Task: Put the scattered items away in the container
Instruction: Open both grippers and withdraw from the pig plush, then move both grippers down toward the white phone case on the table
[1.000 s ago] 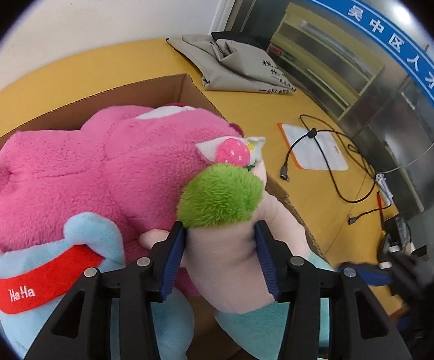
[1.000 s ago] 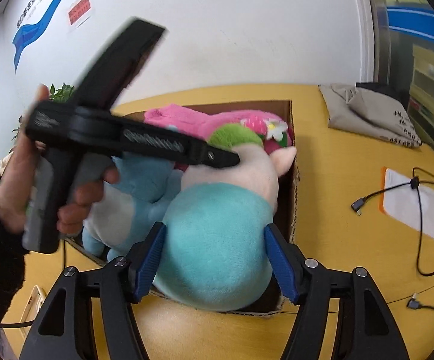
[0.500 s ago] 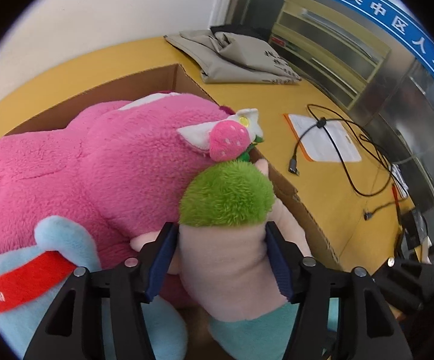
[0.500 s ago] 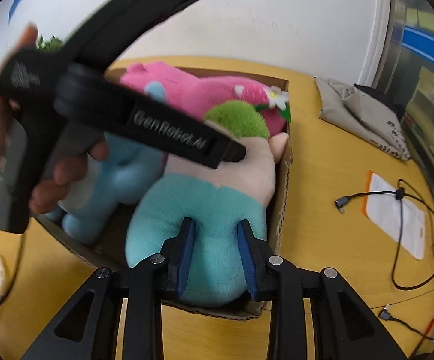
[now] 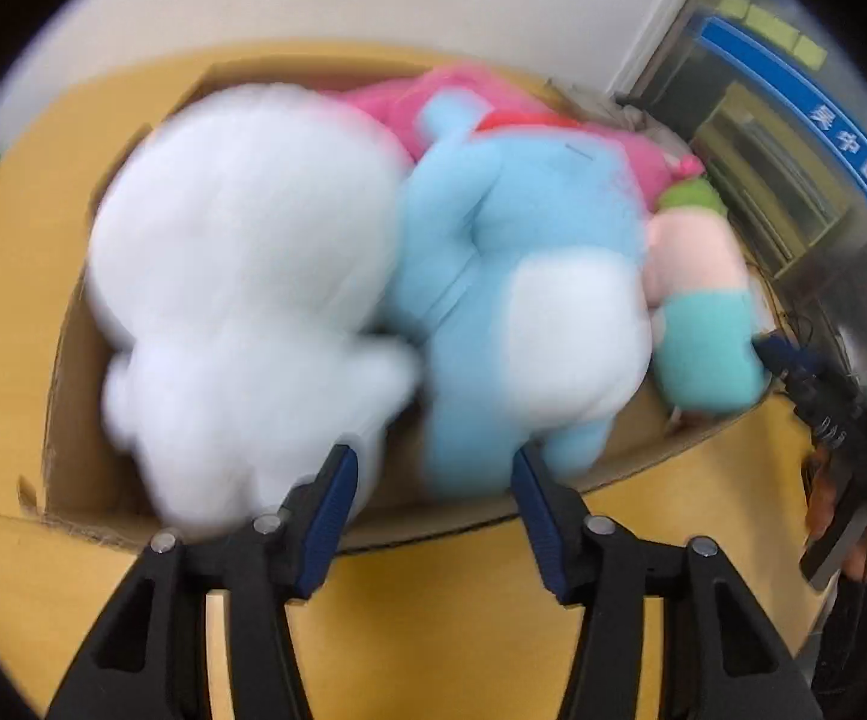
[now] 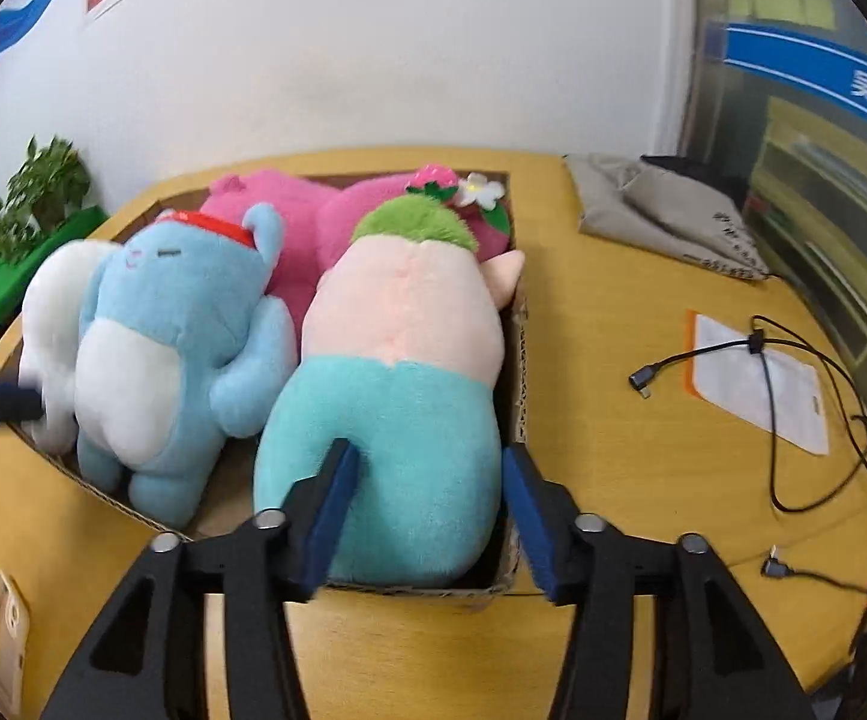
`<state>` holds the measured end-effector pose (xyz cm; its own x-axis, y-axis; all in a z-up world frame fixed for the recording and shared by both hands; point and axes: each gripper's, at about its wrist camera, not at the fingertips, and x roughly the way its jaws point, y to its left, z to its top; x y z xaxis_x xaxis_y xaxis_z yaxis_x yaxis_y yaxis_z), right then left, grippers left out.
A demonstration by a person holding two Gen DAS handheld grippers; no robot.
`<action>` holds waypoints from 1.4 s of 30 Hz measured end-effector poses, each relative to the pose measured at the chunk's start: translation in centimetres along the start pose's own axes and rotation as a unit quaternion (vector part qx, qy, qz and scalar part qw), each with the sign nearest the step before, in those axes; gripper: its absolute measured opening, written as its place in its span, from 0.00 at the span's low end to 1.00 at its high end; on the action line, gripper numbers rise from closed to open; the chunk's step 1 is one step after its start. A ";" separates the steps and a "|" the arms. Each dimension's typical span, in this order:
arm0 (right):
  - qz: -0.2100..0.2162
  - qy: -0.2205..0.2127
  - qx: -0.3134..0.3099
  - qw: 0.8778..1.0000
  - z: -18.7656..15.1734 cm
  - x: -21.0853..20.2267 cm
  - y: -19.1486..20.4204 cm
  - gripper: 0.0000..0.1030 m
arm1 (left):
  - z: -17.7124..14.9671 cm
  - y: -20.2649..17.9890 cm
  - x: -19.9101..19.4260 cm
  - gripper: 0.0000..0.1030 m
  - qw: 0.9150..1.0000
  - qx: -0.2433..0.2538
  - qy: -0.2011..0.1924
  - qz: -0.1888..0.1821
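A cardboard box [image 6: 520, 372] on the yellow table holds several plush toys: a white one [image 5: 241, 300], a blue one with a red headband [image 6: 181, 324], a pink one [image 6: 307, 222] and a peach-and-teal one with green hair [image 6: 409, 360]. The box also shows in the left wrist view [image 5: 67, 408]. My left gripper [image 5: 430, 480] is open and empty at the box's near edge, in front of the white and blue toys. My right gripper [image 6: 427, 492] is open around the teal bottom of the peach toy, pads apart from it.
A folded grey cloth [image 6: 661, 216] lies at the back right. A paper sleeve [image 6: 757, 378] and black cables [image 6: 805, 420] lie on the table to the right. A potted plant [image 6: 31, 192] stands at the left. My right gripper shows at the right edge of the left wrist view [image 5: 841, 420].
My left gripper let go of the peach toy and swung left to the box's near edge. My right gripper opened and pulled back from the teal bottom.
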<state>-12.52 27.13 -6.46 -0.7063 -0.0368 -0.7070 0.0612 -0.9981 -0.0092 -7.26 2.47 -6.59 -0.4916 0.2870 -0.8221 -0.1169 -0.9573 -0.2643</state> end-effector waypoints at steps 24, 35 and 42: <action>-0.011 -0.108 -0.059 0.992 -4.1 -16.9 8.9 1.00 | -9.1 -8.4 -15.9 0.81 0.979 0.001 -0.195 0.061; -0.022 -0.110 -0.044 0.993 -4.2 -17.3 8.9 1.00 | -10.5 -7.5 -15.3 0.81 0.982 -0.016 -0.178 0.060; -0.031 -0.110 -0.037 0.993 -4.1 -17.3 8.4 1.00 | -10.7 -7.8 -15.0 0.81 0.983 -0.012 -0.174 0.053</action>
<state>3.15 19.57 2.81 -0.8467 0.0074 -0.5320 0.0580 -0.9927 -0.1061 10.30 6.01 2.44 -0.7657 0.1520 -0.6250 -0.0298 -0.9790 -0.2016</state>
